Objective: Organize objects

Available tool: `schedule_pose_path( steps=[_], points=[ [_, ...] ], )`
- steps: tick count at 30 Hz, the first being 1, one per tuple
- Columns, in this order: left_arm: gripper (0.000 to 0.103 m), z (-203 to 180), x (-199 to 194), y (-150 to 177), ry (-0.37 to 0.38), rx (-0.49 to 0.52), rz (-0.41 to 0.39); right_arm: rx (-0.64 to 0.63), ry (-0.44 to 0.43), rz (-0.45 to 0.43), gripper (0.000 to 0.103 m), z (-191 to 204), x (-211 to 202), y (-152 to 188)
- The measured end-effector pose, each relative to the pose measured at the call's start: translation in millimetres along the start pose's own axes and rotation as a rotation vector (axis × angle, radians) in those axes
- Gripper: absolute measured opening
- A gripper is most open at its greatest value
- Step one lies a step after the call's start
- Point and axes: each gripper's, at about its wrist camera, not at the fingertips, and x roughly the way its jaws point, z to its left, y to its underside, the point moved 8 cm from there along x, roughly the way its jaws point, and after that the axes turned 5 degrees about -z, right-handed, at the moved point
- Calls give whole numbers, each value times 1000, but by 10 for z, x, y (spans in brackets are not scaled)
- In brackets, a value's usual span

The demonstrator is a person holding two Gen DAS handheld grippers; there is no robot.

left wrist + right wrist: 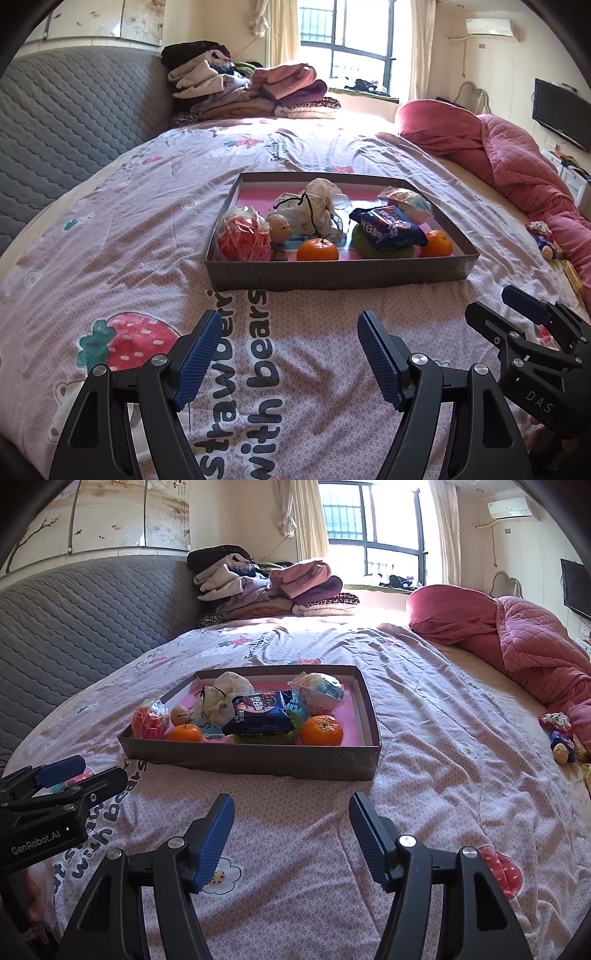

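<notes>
A shallow grey box (332, 275) (258, 762) with a pink floor lies on the bed. In it are two tangerines (317, 250) (321, 730), a dark blue snack packet (388, 227) (258, 712) on a green scrubber (380, 252), a red bagged item (242, 238) (149, 722), a walnut (279, 228), a white drawstring pouch (314, 206) and a wrapped ball (408, 203) (321, 696). My left gripper (290, 360) is open and empty, short of the box. My right gripper (291, 842) is open and empty, also short of it.
The bed has a pink printed sheet (147, 240). A grey padded headboard (55, 122) is on the left, folded clothes (251, 92) at the back, a pink quilt (498, 155) on the right. Small wrapped items (559, 734) lie near the right edge.
</notes>
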Motion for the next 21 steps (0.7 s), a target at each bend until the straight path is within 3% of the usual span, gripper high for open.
schedule_pose_path(
  steps=[21],
  points=[
    [77,52,48,127,-18,-1,16,-5,9,1,64,-2,-6,173]
  ],
)
